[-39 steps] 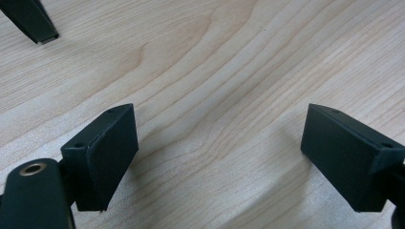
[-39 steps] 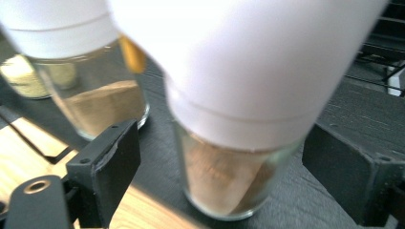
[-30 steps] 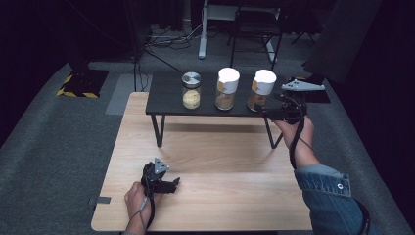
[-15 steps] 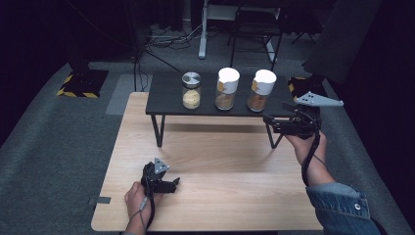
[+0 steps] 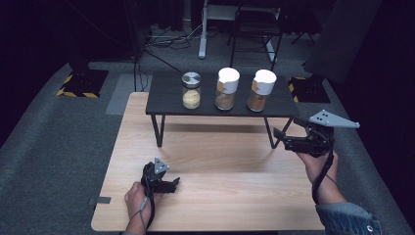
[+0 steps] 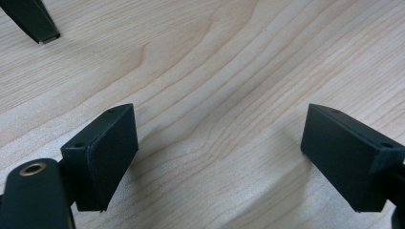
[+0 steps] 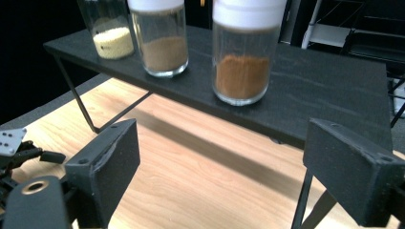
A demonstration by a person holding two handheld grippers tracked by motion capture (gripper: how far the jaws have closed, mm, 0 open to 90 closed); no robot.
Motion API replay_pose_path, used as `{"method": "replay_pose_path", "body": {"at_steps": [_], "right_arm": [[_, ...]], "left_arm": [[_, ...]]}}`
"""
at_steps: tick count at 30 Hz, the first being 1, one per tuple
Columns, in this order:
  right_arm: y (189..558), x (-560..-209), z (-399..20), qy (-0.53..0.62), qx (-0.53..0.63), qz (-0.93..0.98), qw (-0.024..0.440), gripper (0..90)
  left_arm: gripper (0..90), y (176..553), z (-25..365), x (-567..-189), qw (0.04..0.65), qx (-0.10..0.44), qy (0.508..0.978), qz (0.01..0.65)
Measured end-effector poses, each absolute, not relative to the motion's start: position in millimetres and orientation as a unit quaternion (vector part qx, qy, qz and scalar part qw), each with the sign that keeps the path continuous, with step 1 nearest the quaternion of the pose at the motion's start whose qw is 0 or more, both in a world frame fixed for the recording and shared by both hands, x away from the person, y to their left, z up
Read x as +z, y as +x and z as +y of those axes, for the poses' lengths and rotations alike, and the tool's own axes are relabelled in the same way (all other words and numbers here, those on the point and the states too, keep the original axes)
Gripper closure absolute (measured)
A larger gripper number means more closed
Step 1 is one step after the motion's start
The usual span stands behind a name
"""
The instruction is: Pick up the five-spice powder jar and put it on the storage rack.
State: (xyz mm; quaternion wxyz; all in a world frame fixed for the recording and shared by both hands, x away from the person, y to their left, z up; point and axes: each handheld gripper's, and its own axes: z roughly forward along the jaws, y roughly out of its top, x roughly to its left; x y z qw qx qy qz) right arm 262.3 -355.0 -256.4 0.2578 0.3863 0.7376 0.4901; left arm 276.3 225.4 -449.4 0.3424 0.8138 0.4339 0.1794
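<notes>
Three jars stand in a row on a low black shelf (image 5: 164, 100): a metal-lidded jar of pale grains (image 5: 191, 90), a white-lidded jar of brown powder (image 5: 227, 88) and a white-lidded jar of orange-brown powder (image 5: 263, 89). My right gripper (image 5: 282, 139) hovers off the shelf's right front corner, open and holding nothing. In the right gripper view its jaws (image 7: 229, 176) stand wide apart, facing the orange-brown jar (image 7: 243, 62) from a distance. My left gripper (image 5: 171, 185) rests on the wooden table (image 5: 235, 205) near the front left. It is open over bare wood (image 6: 224, 162).
The shelf stands on thin black legs (image 5: 157, 131) at the back of the wooden table; one leg tip (image 6: 33, 21) lies ahead of the left gripper. Dark floor, cables and chair frames (image 5: 254, 29) lie beyond the table.
My right gripper has drawn back from the rightmost jar, moving right and toward the table's front, still open with nothing in it. The left gripper has stayed in place.
</notes>
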Motion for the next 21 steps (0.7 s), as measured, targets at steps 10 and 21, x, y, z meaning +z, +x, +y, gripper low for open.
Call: {"method": "replay_pose_path", "body": {"at_steps": [10, 21], "right_arm": [[257, -290, -362, 0.379, 0.493, 0.745, 0.239, 8.7], [253, -320, -362, 0.389, 0.483, 0.75, 0.23, 7.1]], "left_arm": [[12.4, 276, 225, -449, 0.342, 0.18, 0.814, 0.433], [12.4, 276, 225, -449, 0.342, 0.18, 0.814, 0.433]]}}
